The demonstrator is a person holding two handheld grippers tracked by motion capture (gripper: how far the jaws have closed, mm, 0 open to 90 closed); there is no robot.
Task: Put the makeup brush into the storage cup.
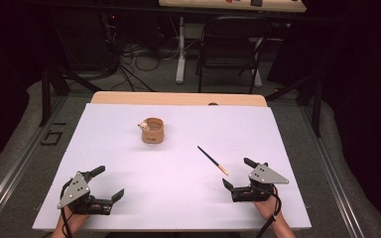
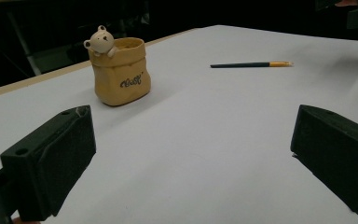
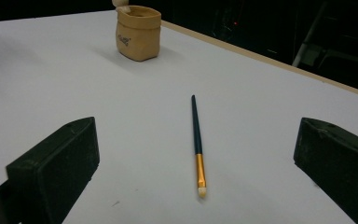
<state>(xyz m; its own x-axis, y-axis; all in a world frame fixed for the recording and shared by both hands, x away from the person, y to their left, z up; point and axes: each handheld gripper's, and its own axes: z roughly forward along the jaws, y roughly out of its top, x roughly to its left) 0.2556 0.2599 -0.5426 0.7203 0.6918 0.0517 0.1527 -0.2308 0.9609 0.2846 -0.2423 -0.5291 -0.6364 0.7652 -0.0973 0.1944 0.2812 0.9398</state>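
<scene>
While both grippers rest at the near edge of the white table (image 1: 129, 208), we prepare the pickup of the brush (image 1: 212, 160). Our left gripper (image 1: 110, 183) and right gripper (image 1: 235, 173) both stand with jaws spread wide and nothing between them.

The brush lies flat on the table, just ahead of the right gripper and well apart from the pot. In the right gripper view it runs away from us between the two jaws, with its pale bristle tip (image 3: 201, 191) nearest, then the gold ferrule (image 3: 200, 167), then the dark handle (image 3: 195, 123). The tan sack-shaped pot (image 1: 153, 131), with a small bear figure (image 2: 100, 40) on its rim, stands upright nearer the far side of the table, its mouth facing up.

We judge the step in hand to be the approach with the right gripper. We advise closing on the dark handle, not on the bristles or ferrule, so the tip stays undamaged. Because the brush is thin and lies flat, we bring the jaws low and square across the handle before closing; a skewed grip may roll it away. The left gripper can steady the pot if needed.
</scene>
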